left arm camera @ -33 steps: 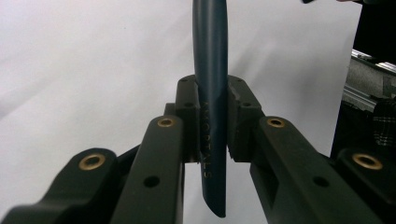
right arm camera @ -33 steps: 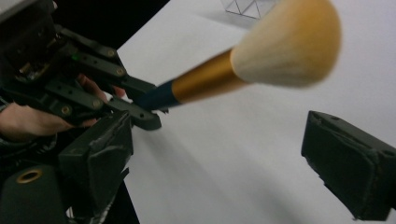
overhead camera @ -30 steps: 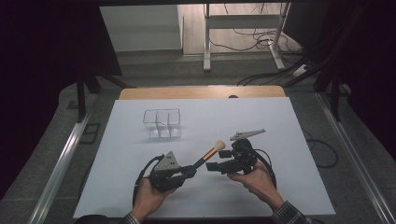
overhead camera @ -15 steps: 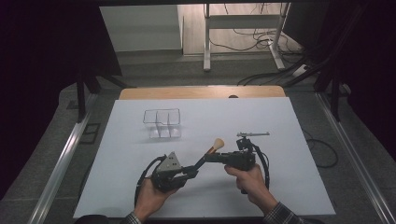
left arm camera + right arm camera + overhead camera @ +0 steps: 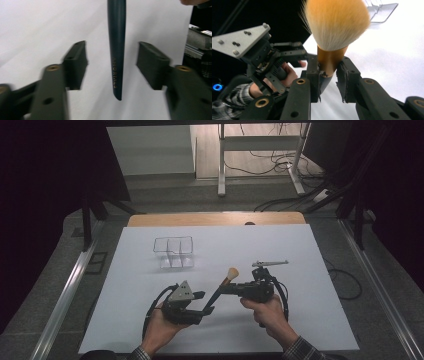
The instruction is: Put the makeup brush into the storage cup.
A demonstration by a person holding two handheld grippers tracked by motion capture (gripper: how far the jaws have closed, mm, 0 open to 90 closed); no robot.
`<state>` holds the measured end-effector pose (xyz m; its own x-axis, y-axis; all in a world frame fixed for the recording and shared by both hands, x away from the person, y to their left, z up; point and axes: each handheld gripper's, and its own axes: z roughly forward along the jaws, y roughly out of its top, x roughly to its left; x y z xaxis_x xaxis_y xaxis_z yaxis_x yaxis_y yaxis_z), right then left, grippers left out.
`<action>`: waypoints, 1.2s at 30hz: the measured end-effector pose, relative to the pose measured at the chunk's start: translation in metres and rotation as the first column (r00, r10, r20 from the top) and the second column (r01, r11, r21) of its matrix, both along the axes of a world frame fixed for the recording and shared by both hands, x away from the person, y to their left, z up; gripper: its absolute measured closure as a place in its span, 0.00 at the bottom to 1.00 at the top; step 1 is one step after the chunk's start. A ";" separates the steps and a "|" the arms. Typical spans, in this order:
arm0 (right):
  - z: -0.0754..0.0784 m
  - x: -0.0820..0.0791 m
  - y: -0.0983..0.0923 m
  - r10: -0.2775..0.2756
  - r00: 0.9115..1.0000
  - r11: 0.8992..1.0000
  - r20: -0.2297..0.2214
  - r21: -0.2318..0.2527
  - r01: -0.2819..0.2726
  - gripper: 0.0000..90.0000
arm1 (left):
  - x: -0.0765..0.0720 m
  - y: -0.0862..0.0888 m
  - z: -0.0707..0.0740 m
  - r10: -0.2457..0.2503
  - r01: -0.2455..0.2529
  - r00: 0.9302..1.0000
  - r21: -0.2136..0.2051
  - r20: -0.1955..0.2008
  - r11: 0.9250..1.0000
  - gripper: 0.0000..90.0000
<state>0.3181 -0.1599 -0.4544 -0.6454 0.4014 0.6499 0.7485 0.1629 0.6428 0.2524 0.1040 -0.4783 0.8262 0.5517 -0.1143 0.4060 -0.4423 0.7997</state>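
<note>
Bright light on the white table [image 5: 300,250], dark surroundings; both gripper views are soft and blurred close up.

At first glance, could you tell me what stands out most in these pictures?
A makeup brush with orange bristles, clamped at its ferrule by the right gripper near the table's front. Its dark handle tip hangs between the open left gripper. A clear divided organizer sits farther back on the white table.

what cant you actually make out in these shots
- Gold lettering on the dark slim brush handle: left gripper view, blurred and too small to read.
- Tan bristle tip of the makeup brush: right gripper view, cut off by the top edge.
- Inside of the clear plastic divided organiser: high view, too small to tell whether anything lies in it.
- Left gripper: high view, jaw gap too small to judge there.
</note>
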 end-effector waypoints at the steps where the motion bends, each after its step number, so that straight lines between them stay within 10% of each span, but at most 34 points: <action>1: 0.001 0.000 0.000 0.002 1.000 1.000 0.007 -0.010 -0.002 0.80 | 0.001 0.000 0.000 0.002 -0.003 1.000 -0.011 -0.009 1.000 0.40; 17: 0.004 -0.011 0.017 0.072 0.992 0.990 0.101 -0.128 -0.059 0.80 | 0.012 -0.011 0.004 -0.044 0.043 0.998 -0.003 -0.049 0.999 0.58; 22: 0.004 -0.012 0.020 0.082 0.990 0.987 0.111 -0.148 -0.065 0.80 | 0.012 -0.016 0.004 -0.059 0.060 0.997 0.018 -0.057 0.998 0.82; 36: 0.005 -0.012 0.021 0.089 0.988 0.981 0.128 -0.185 -0.064 0.65 | 0.014 -0.013 0.004 -0.030 0.033 0.997 0.044 -0.068 0.998 0.83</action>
